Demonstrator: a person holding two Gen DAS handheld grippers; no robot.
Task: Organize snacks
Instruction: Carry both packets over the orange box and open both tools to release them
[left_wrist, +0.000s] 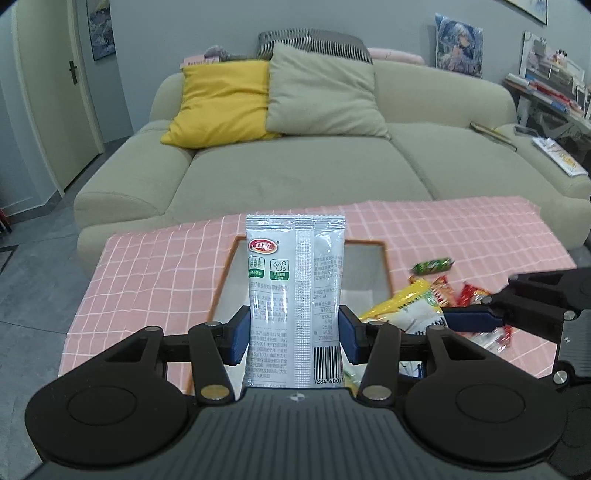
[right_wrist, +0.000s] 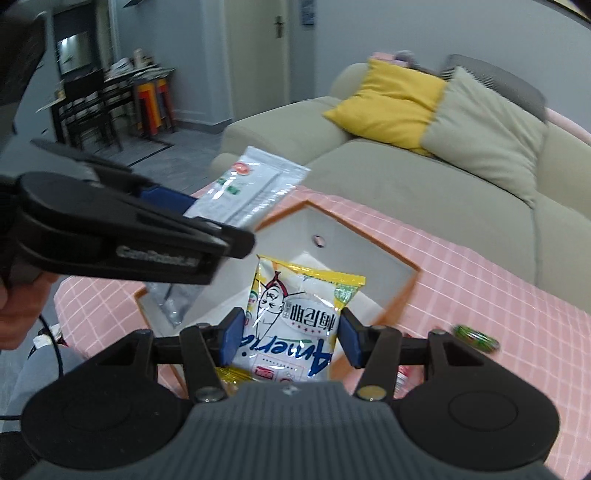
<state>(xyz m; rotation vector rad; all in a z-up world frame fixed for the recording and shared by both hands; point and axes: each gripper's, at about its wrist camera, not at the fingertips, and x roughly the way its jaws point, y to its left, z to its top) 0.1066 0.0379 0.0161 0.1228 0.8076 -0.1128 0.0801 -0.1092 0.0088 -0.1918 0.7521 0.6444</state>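
My left gripper (left_wrist: 294, 334) is shut on a silver snack packet (left_wrist: 295, 280) and holds it upright above a white box with an orange rim (left_wrist: 386, 266) on the pink checked tablecloth (left_wrist: 155, 280). My right gripper (right_wrist: 291, 338) is shut on a yellow and white snack bag (right_wrist: 295, 317) and holds it over the same box (right_wrist: 406, 266). The left gripper with its silver packet (right_wrist: 255, 184) shows at the left of the right wrist view. The right gripper and its yellow bag (left_wrist: 402, 314) show at the right of the left wrist view.
Loose snacks lie on the cloth right of the box: a green wrapped candy (left_wrist: 432, 265) and red packets (left_wrist: 472, 295). The green candy also shows in the right wrist view (right_wrist: 476, 338). A beige sofa (left_wrist: 295, 166) with a yellow cushion (left_wrist: 221, 103) stands behind the table.
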